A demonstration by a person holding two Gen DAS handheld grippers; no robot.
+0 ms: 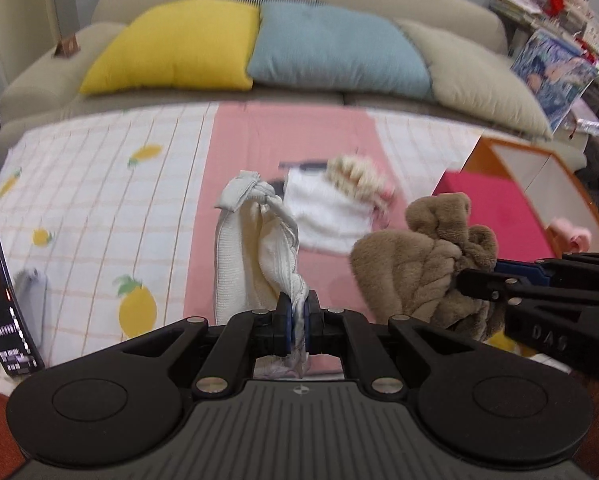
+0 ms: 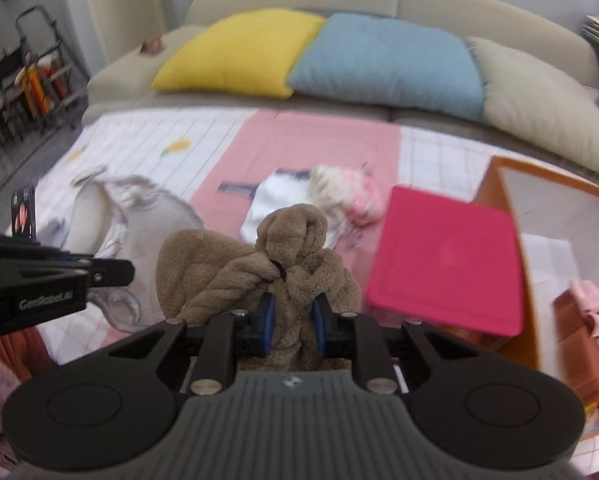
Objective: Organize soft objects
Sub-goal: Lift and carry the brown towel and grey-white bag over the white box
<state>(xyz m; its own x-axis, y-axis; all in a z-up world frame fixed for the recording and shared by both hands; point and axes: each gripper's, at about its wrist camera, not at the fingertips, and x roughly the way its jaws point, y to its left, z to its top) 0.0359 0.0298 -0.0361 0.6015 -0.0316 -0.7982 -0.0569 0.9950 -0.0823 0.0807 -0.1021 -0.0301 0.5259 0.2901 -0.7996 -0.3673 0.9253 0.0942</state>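
Observation:
My left gripper (image 1: 298, 314) is shut on a knotted white cloth (image 1: 255, 248) and holds it up over the pink and white checked sheet (image 1: 99, 200). The same cloth shows at the left of the right wrist view (image 2: 139, 216). My right gripper (image 2: 293, 316) is shut on a knotted brown fleece (image 2: 259, 264), also held up; it shows at the right of the left wrist view (image 1: 419, 264). A white towel (image 1: 323, 212) and a cream and pink fluffy item (image 1: 359, 178) lie on the sheet beyond both.
An orange box (image 2: 511, 184) with a pink lid (image 2: 447, 256) stands at the right, a pink cloth (image 2: 595, 304) over its edge. Yellow (image 1: 179, 48), blue (image 1: 339, 52) and beige (image 1: 483, 80) cushions line the sofa behind. A black case (image 1: 3, 304) stands at the left.

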